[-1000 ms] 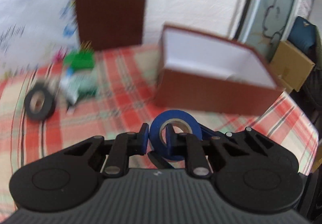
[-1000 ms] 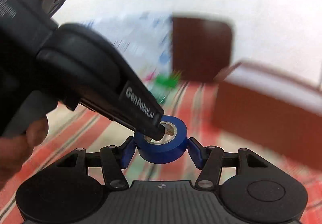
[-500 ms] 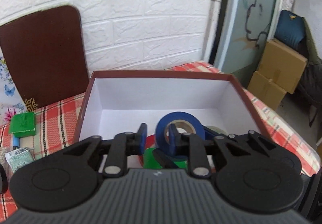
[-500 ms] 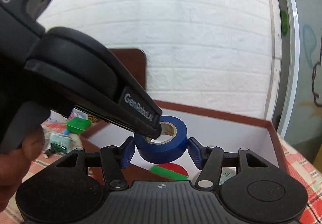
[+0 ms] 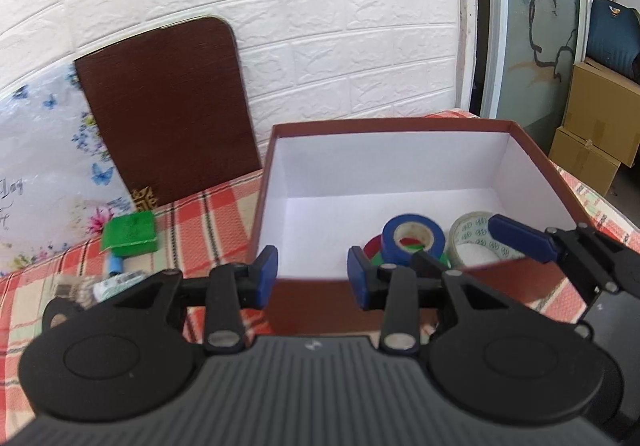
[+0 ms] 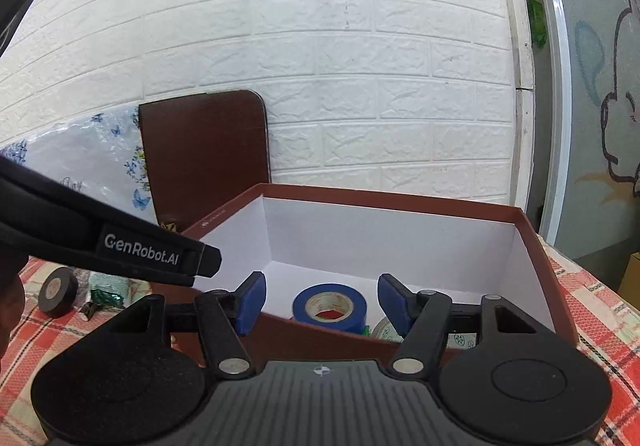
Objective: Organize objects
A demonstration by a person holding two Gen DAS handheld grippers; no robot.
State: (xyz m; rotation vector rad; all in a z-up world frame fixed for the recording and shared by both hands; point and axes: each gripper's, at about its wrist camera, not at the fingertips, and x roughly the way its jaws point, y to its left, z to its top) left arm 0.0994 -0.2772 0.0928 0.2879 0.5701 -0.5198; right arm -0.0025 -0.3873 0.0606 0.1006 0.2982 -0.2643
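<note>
Blue roll (image 5: 413, 240) dropped from left gripper (image 5: 313, 273) into box (image 5: 392, 124), flat on other tape, hole up, 1 o'clock of its parted jaws. Right gripper (image 6: 322, 301) empty, spread, roll dead ahead at 12, nearer.

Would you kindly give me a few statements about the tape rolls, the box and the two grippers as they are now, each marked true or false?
1. The blue tape lies inside the box. True.
2. The left gripper is shut on the blue tape. False: it is open and holds nothing.
3. A clear printed tape lies in the box beside the blue one. True.
4. The black tape is in the box. False: it lies on the checked cloth outside the box.
5. The right gripper is open. True.
6. The box has its lid on. False: it is open at the top.
</note>
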